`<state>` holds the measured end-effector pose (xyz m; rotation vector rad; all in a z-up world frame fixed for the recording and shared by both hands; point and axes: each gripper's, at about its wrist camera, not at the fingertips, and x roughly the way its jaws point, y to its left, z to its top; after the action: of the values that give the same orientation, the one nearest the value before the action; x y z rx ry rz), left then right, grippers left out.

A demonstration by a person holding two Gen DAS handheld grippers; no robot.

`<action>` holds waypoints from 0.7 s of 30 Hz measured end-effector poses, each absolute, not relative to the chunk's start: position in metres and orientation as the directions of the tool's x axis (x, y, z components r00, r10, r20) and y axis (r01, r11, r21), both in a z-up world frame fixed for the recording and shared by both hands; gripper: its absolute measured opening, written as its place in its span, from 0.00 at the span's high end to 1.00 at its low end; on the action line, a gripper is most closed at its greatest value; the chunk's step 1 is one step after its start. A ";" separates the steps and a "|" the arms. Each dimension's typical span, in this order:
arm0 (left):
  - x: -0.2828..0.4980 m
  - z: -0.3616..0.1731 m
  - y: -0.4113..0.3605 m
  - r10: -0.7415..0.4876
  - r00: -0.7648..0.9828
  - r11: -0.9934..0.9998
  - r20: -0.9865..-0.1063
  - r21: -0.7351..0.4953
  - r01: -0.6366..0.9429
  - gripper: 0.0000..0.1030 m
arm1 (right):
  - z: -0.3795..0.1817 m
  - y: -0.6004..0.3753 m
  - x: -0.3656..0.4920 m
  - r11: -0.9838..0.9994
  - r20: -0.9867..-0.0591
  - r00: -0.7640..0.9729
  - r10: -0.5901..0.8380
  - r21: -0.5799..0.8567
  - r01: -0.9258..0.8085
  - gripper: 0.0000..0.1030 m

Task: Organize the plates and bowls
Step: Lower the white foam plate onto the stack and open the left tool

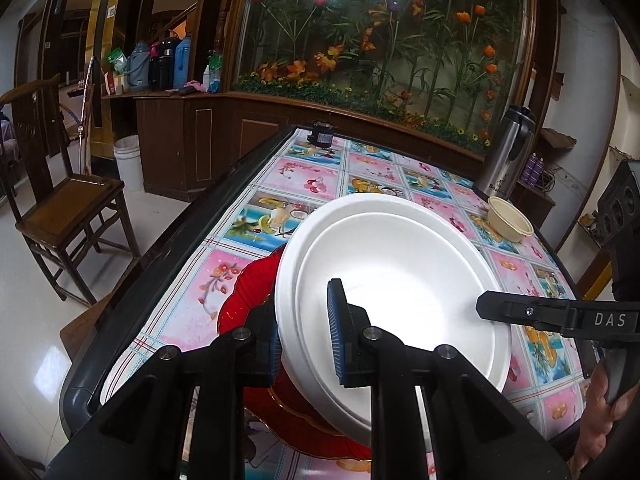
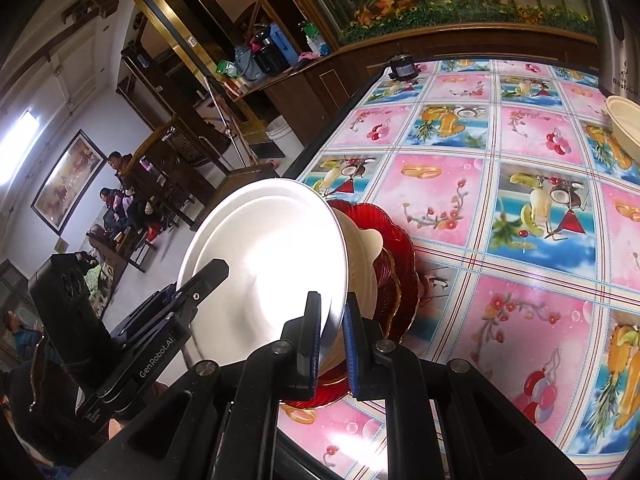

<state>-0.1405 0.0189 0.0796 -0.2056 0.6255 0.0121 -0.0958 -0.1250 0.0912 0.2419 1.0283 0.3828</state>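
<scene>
A large white plate (image 1: 400, 280) is held tilted above a red glass plate (image 1: 244, 296) on the table. My left gripper (image 1: 306, 332) is shut on the white plate's near-left rim. My right gripper (image 2: 332, 340) is shut on the opposite rim of the white plate (image 2: 260, 248); it shows in the left wrist view (image 1: 516, 310) at the right. Under the white plate a cream scalloped dish (image 2: 366, 256) rests on the red glass plates (image 2: 400, 272). A cream bowl (image 1: 508, 218) stands at the far right; it also shows in the right wrist view (image 2: 624, 128).
The table has a fruit-patterned cloth (image 1: 304, 176) and a dark raised rim (image 1: 168, 240). A steel thermos (image 1: 508, 152) stands by the bowl. A small black device (image 1: 322, 134) sits at the far edge. A wooden chair (image 1: 68, 200) stands left of the table.
</scene>
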 end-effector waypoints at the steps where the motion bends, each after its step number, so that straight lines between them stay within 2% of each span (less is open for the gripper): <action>1: -0.140 0.079 0.019 -0.051 0.811 0.979 -0.583 -0.188 -0.074 0.84 | 0.091 -0.124 -0.096 0.908 -0.784 0.458 0.418 0.369 -0.196 0.88; 21: -0.135 0.074 0.023 -0.043 0.801 0.979 -0.597 -0.184 -0.085 0.84 | 0.086 -0.121 -0.086 0.916 -0.793 0.458 0.401 0.357 -0.182 0.88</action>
<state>-0.1346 0.0228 0.0739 -0.2064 0.6428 0.0230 -0.0857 -0.1211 0.0859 0.2346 1.0358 0.3629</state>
